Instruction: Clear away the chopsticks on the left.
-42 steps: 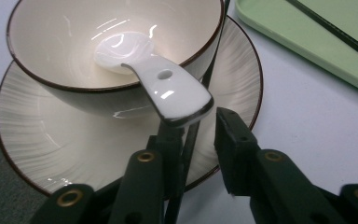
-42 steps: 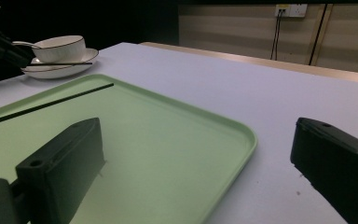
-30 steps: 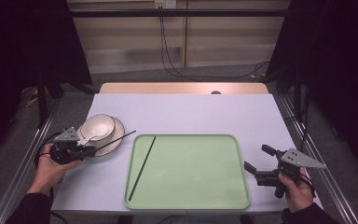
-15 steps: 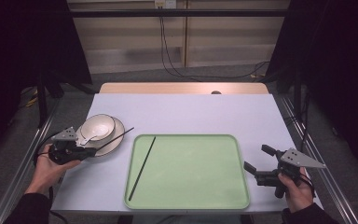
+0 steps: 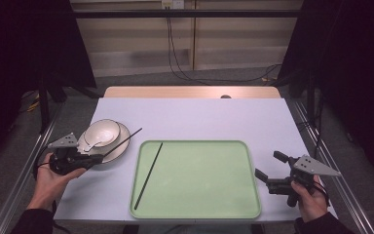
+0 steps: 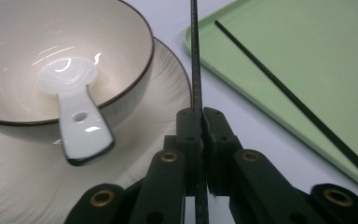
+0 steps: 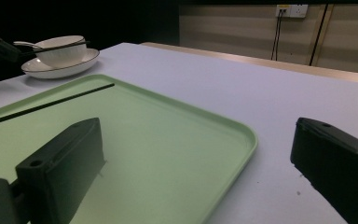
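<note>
1. High view: left gripper (image 5: pixel 93 158) sits at the table's left, just in front of the plate (image 5: pixel 119 146) that carries the bowl (image 5: pixel 103 131). It is clamped on one chopstick (image 5: pixel 122 143), which slants up and right over the plate rim, tip pointing toward the tray (image 5: pixel 197 212). A second chopstick (image 5: pixel 149 174) lies on the tray's left part. Right gripper (image 5: pixel 268 173) hangs at the tray's right edge, holding nothing.

2. Left gripper view: jaws are clenched on the chopstick (image 6: pixel 195 70) partway along its shaft; it runs straight ahead between them. Spoon (image 6: pixel 73 100) rests in the bowl (image 6: pixel 121 70), handle over the near rim. Plate (image 6: pixel 170 74) is under the bowl. Tray (image 6: pixel 317 70) is at the right with the second chopstick (image 6: pixel 289 98) on it.

3. Right gripper view: jaws stand wide apart, nothing between them, over the tray (image 7: pixel 168 154) near its right rim. Second chopstick (image 7: pixel 46 106) lies far across the tray; bowl (image 7: pixel 60 53) and plate (image 7: pixel 58 69) are beyond it.

4. Step, as I judge it: carrying the held chopstick off the plate to the tray, to join its mate.

5. Next move calls for: swing the left gripper right over the tray rim, clear of bowl and spoon, lower the stick beside the second chopstick, then release. Risk: the tip catching the tray rim.
</note>
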Demonstrator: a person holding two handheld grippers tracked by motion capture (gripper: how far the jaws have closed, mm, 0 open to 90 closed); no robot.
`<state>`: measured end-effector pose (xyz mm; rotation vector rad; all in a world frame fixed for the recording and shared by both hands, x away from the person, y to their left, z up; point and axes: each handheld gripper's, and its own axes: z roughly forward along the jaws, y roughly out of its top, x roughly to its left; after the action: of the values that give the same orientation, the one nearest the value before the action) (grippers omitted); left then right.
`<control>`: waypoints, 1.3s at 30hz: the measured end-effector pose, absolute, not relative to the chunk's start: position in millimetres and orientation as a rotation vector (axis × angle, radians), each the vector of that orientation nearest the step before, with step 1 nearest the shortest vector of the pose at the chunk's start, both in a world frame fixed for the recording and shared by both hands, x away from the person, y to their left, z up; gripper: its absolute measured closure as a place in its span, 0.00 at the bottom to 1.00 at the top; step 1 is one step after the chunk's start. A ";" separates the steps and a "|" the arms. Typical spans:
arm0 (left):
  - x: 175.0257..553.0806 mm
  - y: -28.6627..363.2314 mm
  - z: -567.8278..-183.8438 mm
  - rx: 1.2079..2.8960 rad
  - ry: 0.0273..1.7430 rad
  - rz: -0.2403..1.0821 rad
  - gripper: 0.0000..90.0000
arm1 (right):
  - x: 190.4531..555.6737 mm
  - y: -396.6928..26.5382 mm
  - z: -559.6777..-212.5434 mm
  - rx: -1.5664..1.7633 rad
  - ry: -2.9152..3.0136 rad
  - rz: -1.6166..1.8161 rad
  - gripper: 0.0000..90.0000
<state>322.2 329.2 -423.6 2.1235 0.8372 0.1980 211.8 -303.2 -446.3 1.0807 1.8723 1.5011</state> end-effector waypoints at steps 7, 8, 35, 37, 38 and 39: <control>307.4 318.7 -420.6 2.085 0.861 0.192 0.96 | 212.1 -302.9 -446.5 1.085 1.872 1.497 0.02; 305.9 317.4 -420.1 2.084 0.862 0.197 0.96 | 212.1 -303.1 -446.5 1.082 1.872 1.495 0.02; 239.2 265.8 -410.2 2.036 0.965 0.164 0.96 | 211.2 -302.9 -446.0 1.081 1.853 1.478 0.00; 235.0 258.2 -406.8 2.024 0.961 0.160 0.96 | 210.8 -302.7 -445.8 1.083 1.850 1.487 0.00; 233.5 253.9 -405.5 2.020 0.962 0.167 0.96 | 210.6 -303.0 -445.6 1.085 1.851 1.484 0.00; 232.9 250.6 -404.8 2.017 0.964 0.168 0.96 | 210.6 -303.1 -445.6 1.086 1.850 1.486 0.00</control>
<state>232.9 250.6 -404.8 2.0170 0.9644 0.1682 210.6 -303.1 -445.6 1.0857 1.8504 1.4855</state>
